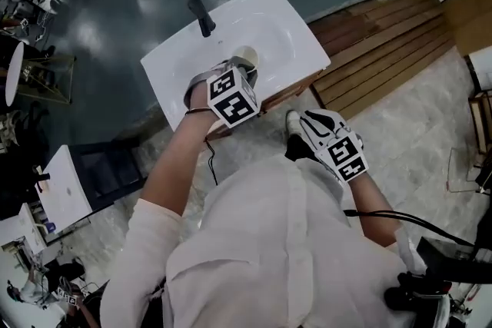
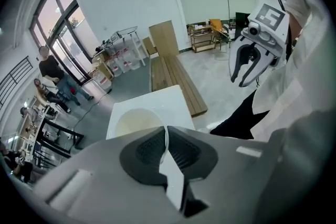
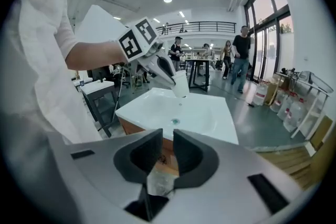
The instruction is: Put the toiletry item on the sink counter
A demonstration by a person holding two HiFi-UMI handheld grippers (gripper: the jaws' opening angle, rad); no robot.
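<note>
A white sink counter (image 1: 307, 42) with a black faucet (image 1: 202, 15) stands in front of me. My left gripper (image 1: 242, 67) hangs above the basin's near side, shut on the thin wall of a white cup (image 1: 246, 55). The right gripper view shows that cup (image 3: 180, 85) hanging from the left gripper (image 3: 170, 75) above the sink counter (image 3: 210, 123). In the left gripper view the pads (image 2: 167, 136) pinch the cup's white edge. My right gripper (image 1: 296, 127) is held near my body, right of the counter's corner. Its jaws (image 3: 167, 152) stand a narrow gap apart with nothing between them.
A wooden slat platform (image 1: 384, 50) lies to the right of the sink. A wooden cabinet (image 3: 165, 152) carries the counter. A small white table (image 1: 65, 192) stands at the left. Several people (image 3: 241, 55) stand far behind the sink.
</note>
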